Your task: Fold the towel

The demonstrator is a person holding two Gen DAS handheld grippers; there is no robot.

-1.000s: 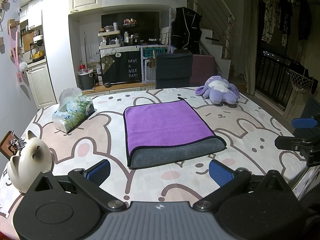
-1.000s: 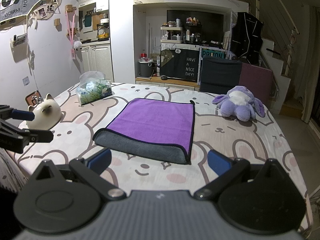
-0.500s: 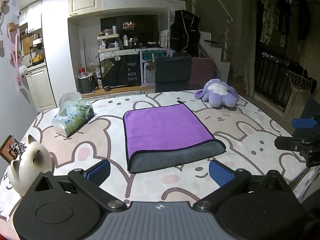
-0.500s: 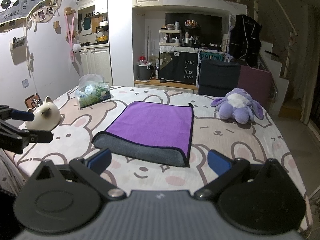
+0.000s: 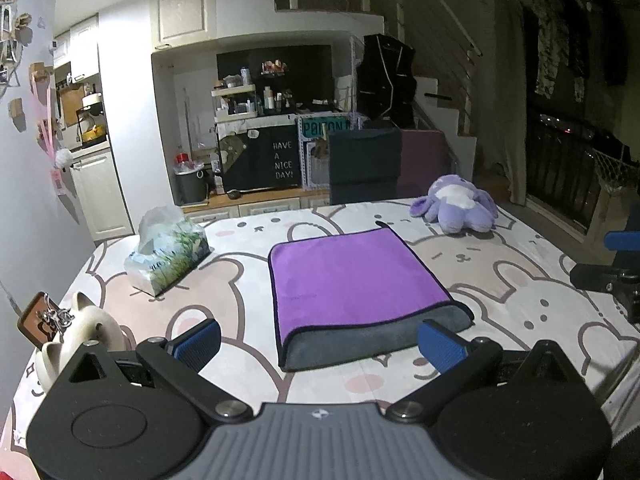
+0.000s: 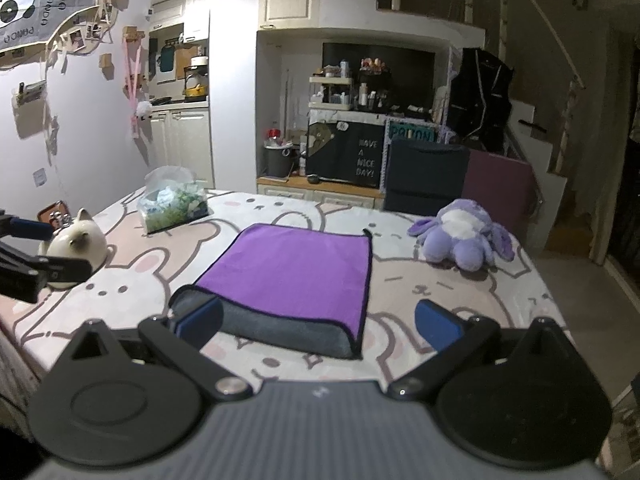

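A purple towel [image 5: 352, 280] with a grey underside lies folded flat on the rabbit-print table [image 5: 240, 288], its rounded grey fold toward me. It also shows in the right wrist view [image 6: 296, 276]. My left gripper [image 5: 320, 346] is open and empty, held above the table's near edge in front of the towel. My right gripper [image 6: 320, 326] is open and empty, just short of the towel's near fold. The right gripper's fingers [image 5: 608, 276] show at the right edge of the left wrist view; the left gripper's fingers [image 6: 44, 270] show at the left of the right wrist view.
A tissue pack [image 5: 168, 256] lies at the left back of the table. A white cat figurine [image 5: 84, 332] stands at the near left. A purple plush toy [image 5: 456, 208] sits at the far right corner. A dark chair [image 5: 364, 164] stands behind the table.
Both grippers have risen and tilted slightly, so the towel sits lower in both views. The towel has not moved and both grippers stay open.
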